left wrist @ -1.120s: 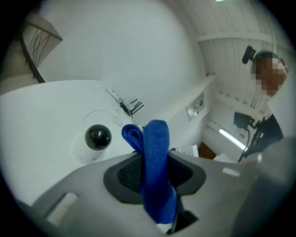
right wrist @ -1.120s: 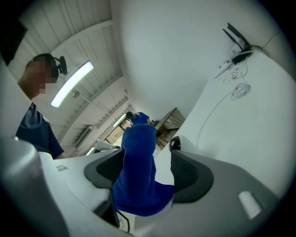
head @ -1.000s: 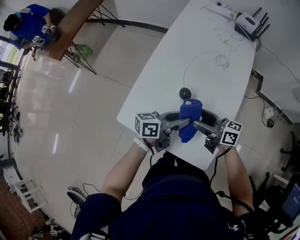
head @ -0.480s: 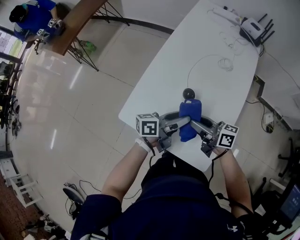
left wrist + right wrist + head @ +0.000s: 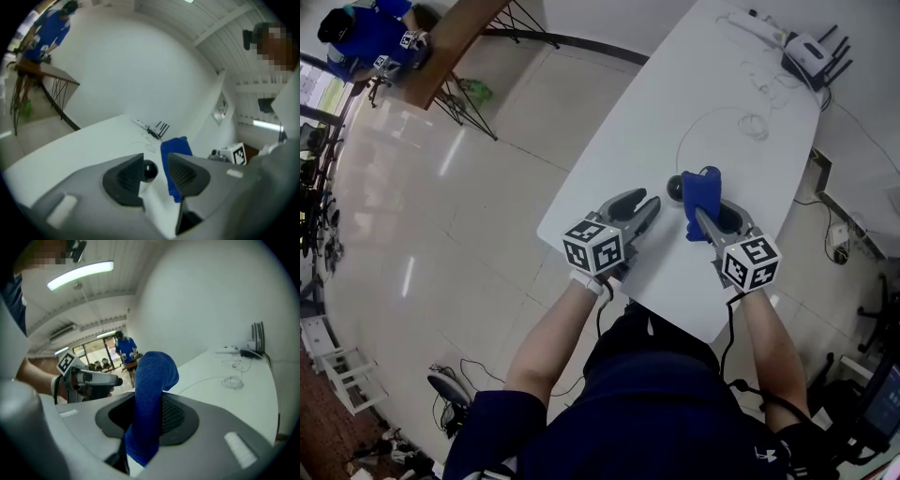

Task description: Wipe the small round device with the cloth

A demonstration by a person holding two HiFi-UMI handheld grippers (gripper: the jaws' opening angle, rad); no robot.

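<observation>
The right gripper has its jaws closed on the blue cloth. They have just been closing, and both pads now press on the fabric. The cloth stands up out of the grip as a folded roll, with a short tail hanging below the pads.

The left gripper has its jaws partly open. They have just been opening, with nothing between the pads. The small round device shows through the gap, but it lies on the table beyond the jaws (a glossy black ball-like thing).

From the head view, the small round device sits on the white table towards the near end. It is ahead of the left gripper and just beside the left edge of the blue cloth. I cannot tell whether cloth and device touch. The right gripper holds the cloth above the tabletop, and the two grippers are side by side but apart.

Further along the table, a thin white cable loops from the device towards the far end. A router with black antennas stands there. Off to the left across the shiny floor, a person in blue is at a wooden table.
</observation>
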